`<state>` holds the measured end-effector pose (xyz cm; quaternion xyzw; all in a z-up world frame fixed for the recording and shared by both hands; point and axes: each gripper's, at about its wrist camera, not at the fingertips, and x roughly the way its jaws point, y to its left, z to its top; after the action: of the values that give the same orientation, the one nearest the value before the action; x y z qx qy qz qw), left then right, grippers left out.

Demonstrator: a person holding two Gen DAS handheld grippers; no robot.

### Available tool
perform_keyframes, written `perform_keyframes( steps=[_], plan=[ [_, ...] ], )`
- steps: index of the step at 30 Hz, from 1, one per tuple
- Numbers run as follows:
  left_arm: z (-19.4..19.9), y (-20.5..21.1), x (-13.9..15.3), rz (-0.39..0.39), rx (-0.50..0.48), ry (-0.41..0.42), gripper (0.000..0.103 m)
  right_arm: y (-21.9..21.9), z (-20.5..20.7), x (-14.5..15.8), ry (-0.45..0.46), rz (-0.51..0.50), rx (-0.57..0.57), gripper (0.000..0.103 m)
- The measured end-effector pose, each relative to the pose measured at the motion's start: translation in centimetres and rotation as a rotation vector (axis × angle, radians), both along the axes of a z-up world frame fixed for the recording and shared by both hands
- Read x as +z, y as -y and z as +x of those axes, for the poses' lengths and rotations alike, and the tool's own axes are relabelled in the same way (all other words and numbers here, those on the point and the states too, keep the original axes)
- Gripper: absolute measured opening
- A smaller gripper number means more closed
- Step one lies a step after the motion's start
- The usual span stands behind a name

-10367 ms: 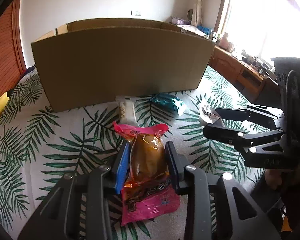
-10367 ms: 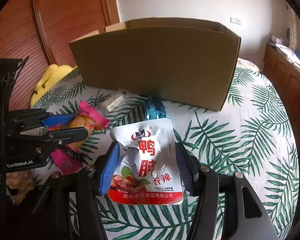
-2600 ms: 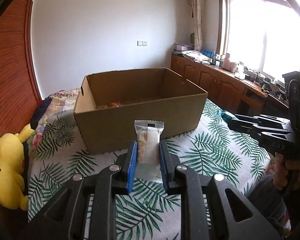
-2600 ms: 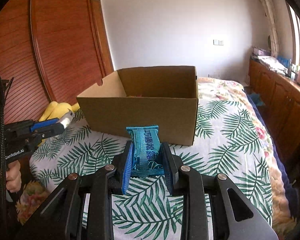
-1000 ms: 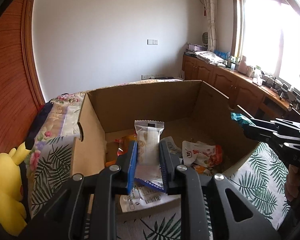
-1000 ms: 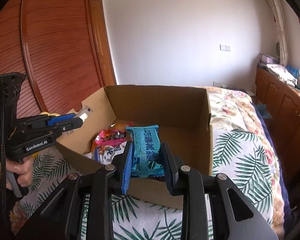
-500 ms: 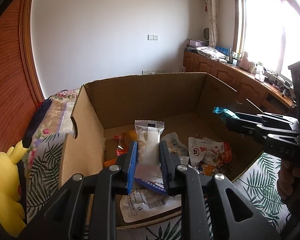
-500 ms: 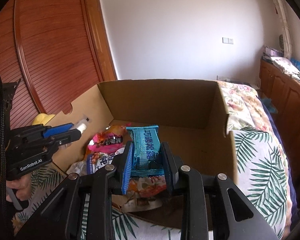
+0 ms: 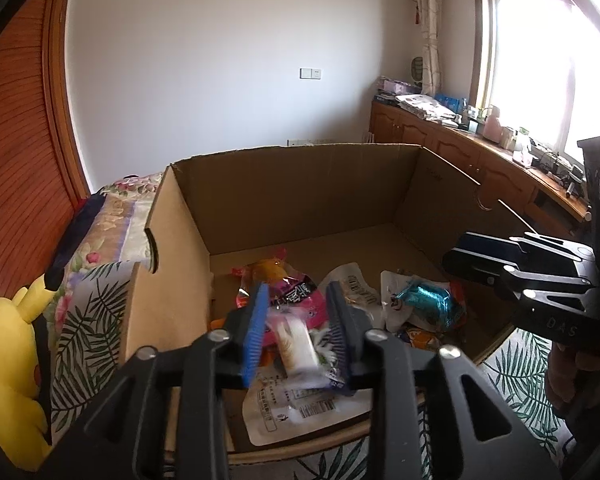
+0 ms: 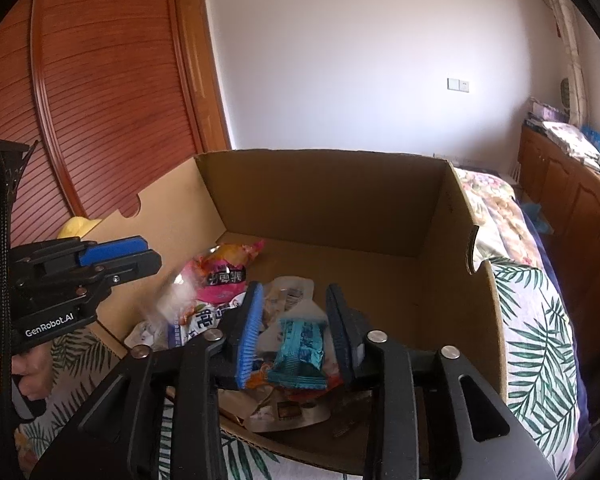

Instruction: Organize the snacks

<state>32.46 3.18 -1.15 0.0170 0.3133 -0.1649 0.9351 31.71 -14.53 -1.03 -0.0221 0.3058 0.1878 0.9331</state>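
Both packets have slipped from my pads. My left gripper (image 9: 298, 330) and right gripper (image 10: 295, 330) are opening over the box (image 10: 320, 196); the white bar (image 9: 298, 344), blurred, probably falling, and the teal packet (image 10: 300, 350) lie loose between the jaws.

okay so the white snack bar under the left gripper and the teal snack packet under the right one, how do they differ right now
The white snack bar is pale and motion-blurred; the teal snack packet is shiny teal foil and only slightly blurred.
The white bar is narrow and plain; the teal packet is broader, with crimped ends.
The white bar leans leftward at its top; the teal packet stands nearly straight.
Shared: each sits loose between opening jaws, the left gripper and right gripper, above the cardboard box.
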Motion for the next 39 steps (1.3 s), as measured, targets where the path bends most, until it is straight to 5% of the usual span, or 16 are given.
perform_keyframes(
  steps=[9,25,37,39],
  plan=[
    [-2.0,-0.2,1.4,-0.013,0.005,0.036,0.034,0.4,-1.6,0.8,0.017,0.033,-0.003,0.035],
    [-12.6,0.1,5.7,-0.021,0.005,0.108,0.044,1.6,-11.7,4.2,0.082,0.038,-0.053,0.036],
    [-19.3,0.0,8.6,-0.021,0.048,0.142,0.056,2.6,-18.7,7.3,0.144,0.038,-0.139,0.059],
    [-20.1,-0.1,8.9,-0.017,0.058,0.148,0.068,2.6,-19.4,7.8,0.158,0.036,-0.15,0.065]
  ],
)
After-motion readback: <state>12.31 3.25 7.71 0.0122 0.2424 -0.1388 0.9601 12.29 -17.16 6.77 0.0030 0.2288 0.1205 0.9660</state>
